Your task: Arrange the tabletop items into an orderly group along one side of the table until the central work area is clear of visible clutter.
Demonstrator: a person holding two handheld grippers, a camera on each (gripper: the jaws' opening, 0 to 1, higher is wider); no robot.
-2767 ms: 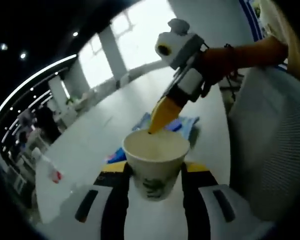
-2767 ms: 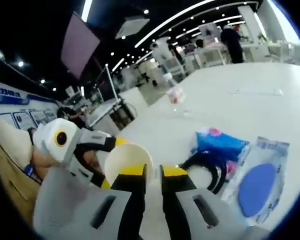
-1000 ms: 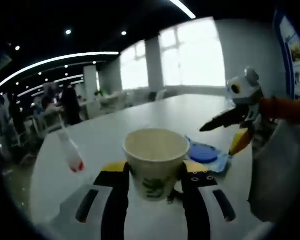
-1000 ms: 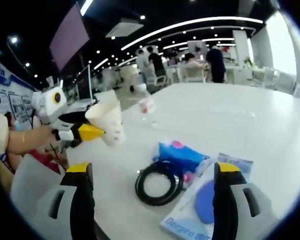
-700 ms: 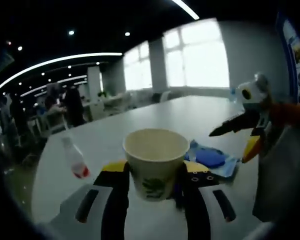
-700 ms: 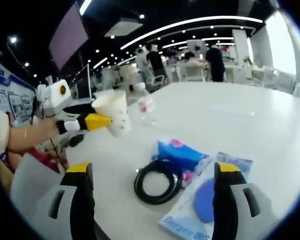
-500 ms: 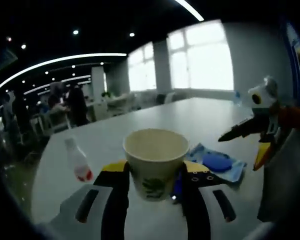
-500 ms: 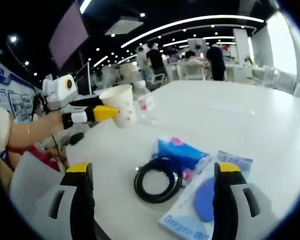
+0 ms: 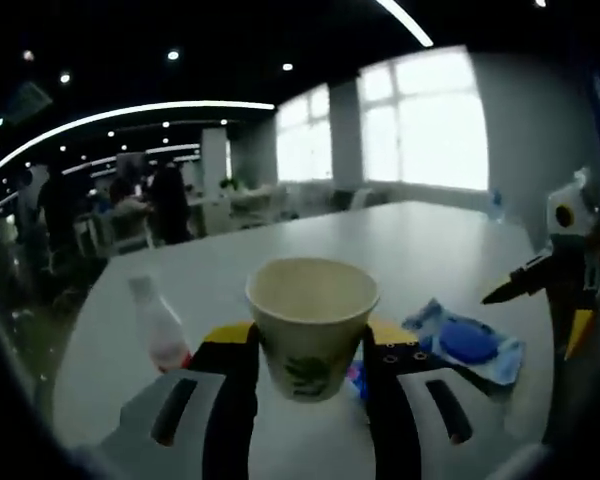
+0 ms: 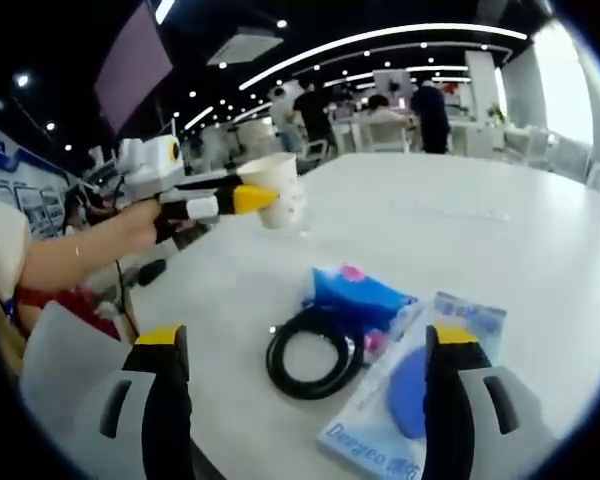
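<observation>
A white paper cup (image 9: 312,325) with a green print sits upright between the jaws of my left gripper (image 9: 312,338), which is shut on it. In the right gripper view that cup (image 10: 281,201) is held out over the white table (image 10: 500,240), beyond the other items. My right gripper (image 10: 305,340) stands wide open with nothing in it, above a black cable coil (image 10: 313,357), a blue tissue pack (image 10: 363,291) and a clear packet holding a blue disc (image 10: 420,395). From the left gripper view, the right gripper (image 9: 546,308) shows open at the right edge.
A small clear bottle (image 9: 160,328) with a red label is on the table left of the cup. The blue-disc packet (image 9: 468,345) lies to the cup's right. A person's forearm (image 10: 70,262) reaches in from the left. People and other tables fill the far room.
My right gripper, shut near the cup's rim 2.8 s ago, has opened and drawn back. My left gripper has carried the cup farther out over the table.
</observation>
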